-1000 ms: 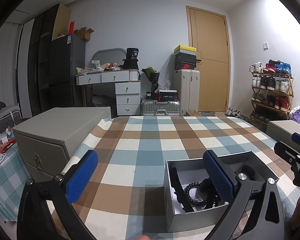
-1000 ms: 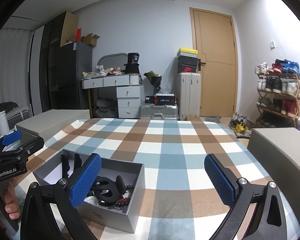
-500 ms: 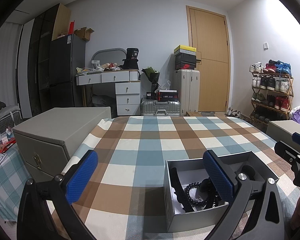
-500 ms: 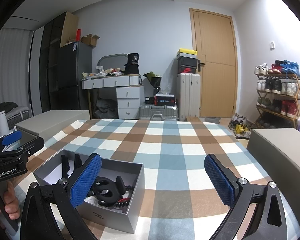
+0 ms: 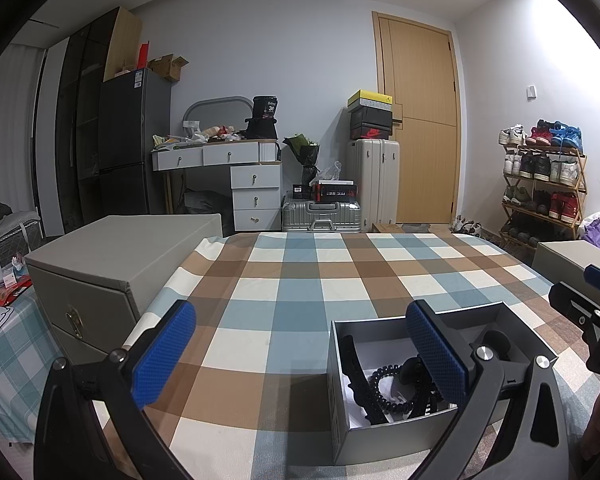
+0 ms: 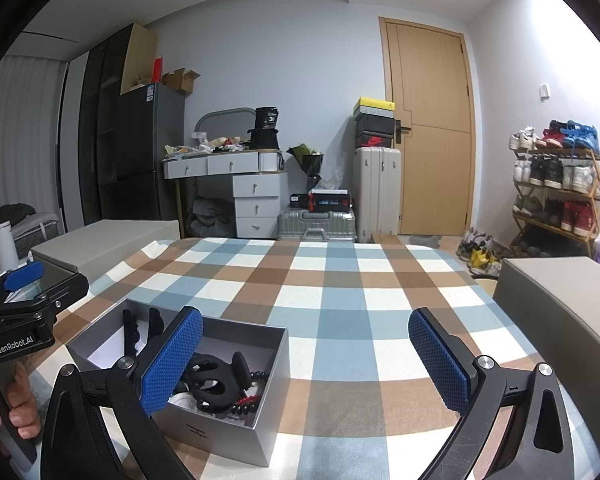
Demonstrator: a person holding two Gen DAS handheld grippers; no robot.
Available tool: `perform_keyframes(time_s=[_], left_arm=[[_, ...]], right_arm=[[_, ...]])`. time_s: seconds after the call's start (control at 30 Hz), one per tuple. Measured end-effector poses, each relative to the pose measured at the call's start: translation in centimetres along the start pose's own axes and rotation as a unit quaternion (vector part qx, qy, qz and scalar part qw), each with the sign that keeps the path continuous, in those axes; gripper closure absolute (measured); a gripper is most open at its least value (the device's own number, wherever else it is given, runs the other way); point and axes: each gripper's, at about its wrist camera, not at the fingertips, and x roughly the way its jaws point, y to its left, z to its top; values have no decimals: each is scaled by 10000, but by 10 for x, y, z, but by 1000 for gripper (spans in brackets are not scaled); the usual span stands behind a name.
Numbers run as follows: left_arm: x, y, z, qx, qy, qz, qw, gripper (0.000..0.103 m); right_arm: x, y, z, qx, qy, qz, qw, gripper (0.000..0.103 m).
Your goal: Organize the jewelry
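Here the open grey box [image 6: 204, 392] sits on the checked cloth [image 6: 340, 280], lower left in the right wrist view and lower right in the left wrist view [image 5: 384, 436]. Inside lie dark pieces: a black claw clip [image 6: 216, 380], a coiled black band [image 5: 384, 392], a bit of red beading [image 6: 242, 404], and two upright black clips [image 6: 130, 330] against the far wall of the box. Much of the heap is hidden: the right tongs' left pad [image 6: 172, 364] covers the middle of the box in one view, and the left tongs' right pad [image 5: 436, 352] covers it in the other, so the smaller pieces cannot be told apart. Both the left tongs [image 5: 300, 354] and the right tongs [image 6: 306, 360] stand wide open and grip nothing, above the cloth. The left tongs' handle shows at the left edge of the right wrist view, held by a hand [image 6: 18, 404] that is mostly cut off by the frame. A grey case [image 5: 112, 264] with a brass latch stands at the left of the cloth; another grey case [image 6: 556, 304] at the right is cut off by the edge. Behind are a door [image 5: 420, 120], a desk [image 5: 228, 168] and a shoe rack [image 5: 544, 184].
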Motion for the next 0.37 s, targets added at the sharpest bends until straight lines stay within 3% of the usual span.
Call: perform_keyframes(time_s=[0.37], left_arm=[[0,0,1,-16,1,42,10000,1]], right_arm=[[0,0,0,1,-1,-2,10000,0]])
